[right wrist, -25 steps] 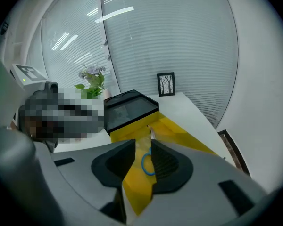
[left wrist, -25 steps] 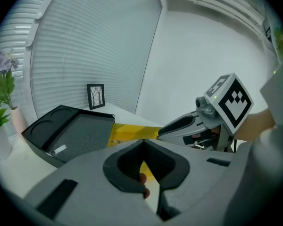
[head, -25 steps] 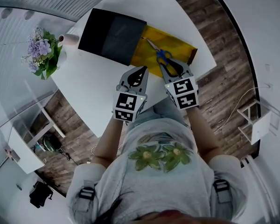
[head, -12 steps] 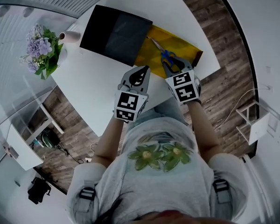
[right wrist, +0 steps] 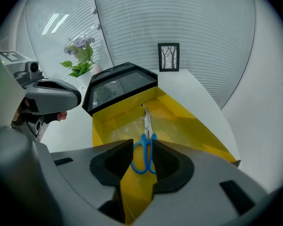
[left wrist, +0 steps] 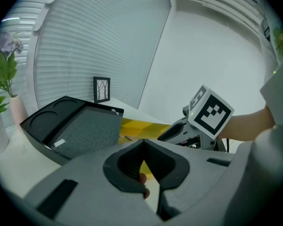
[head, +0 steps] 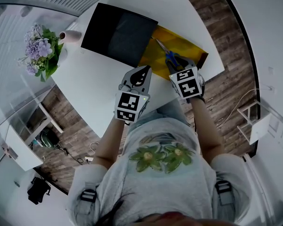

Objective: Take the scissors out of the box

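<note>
Blue-handled scissors (head: 169, 56) (right wrist: 146, 124) lie in an open yellow box (head: 188, 46) (right wrist: 179, 121), blades pointing toward the black lid (head: 119, 33) (right wrist: 118, 86) (left wrist: 75, 131). My right gripper (head: 176, 65) (right wrist: 142, 147) hangs steeply down over the handle end. Its jaws have just been opening and stand open, with the blue handle loops showing in the gap between them. My left gripper (head: 144, 69) (left wrist: 141, 142) hovers over the white table just left of the box, its jaw tips together and nothing held. In the left gripper view the right gripper (left wrist: 179, 131) shows beside the box.
The white table (head: 99, 88) ends close behind the box, with wooden floor beyond. A vase of purple flowers (head: 42, 51) (right wrist: 80, 60) stands at the table's left corner. A small framed picture (right wrist: 169, 56) (left wrist: 102, 89) stands at the far edge. The lid covers the box's left end.
My right gripper has sunk and tipped down over the scissors' handles, and its jaws have widened. The left gripper has barely shifted.
</note>
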`<state>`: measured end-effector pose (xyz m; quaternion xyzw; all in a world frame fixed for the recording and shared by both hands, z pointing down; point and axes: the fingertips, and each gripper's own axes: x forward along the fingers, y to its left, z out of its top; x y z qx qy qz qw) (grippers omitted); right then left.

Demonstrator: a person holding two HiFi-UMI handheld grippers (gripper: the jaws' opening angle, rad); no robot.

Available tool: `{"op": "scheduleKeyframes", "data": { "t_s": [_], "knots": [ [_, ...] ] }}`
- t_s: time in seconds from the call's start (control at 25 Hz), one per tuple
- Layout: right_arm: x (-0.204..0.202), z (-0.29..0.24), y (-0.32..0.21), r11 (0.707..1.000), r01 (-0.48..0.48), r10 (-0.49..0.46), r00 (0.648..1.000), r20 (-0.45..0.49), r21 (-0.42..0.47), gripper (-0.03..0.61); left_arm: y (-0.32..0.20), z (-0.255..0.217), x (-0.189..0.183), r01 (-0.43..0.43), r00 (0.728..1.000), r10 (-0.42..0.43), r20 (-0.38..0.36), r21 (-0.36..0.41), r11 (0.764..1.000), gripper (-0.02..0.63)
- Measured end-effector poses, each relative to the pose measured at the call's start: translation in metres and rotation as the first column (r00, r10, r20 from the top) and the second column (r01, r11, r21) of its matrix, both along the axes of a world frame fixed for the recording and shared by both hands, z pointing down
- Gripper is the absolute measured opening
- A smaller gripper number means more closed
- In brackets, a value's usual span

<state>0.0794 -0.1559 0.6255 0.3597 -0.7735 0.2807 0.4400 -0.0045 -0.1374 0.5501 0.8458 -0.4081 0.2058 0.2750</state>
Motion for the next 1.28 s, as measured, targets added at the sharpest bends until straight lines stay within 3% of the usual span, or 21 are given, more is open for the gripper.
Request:
{"op": "scheduleKeyframes", "data": {
  "t_s": [0.76, 1.28],
  "knots": [
    [0.003, 0.03, -0.001, 0.998, -0.01, 0.004, 0.997, -0.081, -0.07, 0.117, -0.007, 0.013, -0.014, 0.025, 1.0, -0.026, -0.008, -0.03, 0.999, 0.005],
    [0.005, 0.036, -0.003, 0.998, -0.031, 0.025, 0.994, -0.106, -0.06, 0.109, -0.009, 0.013, -0.017, 0.034, 0.999, -0.034, -0.013, -0.034, 0.999, 0.005]
  ]
}}
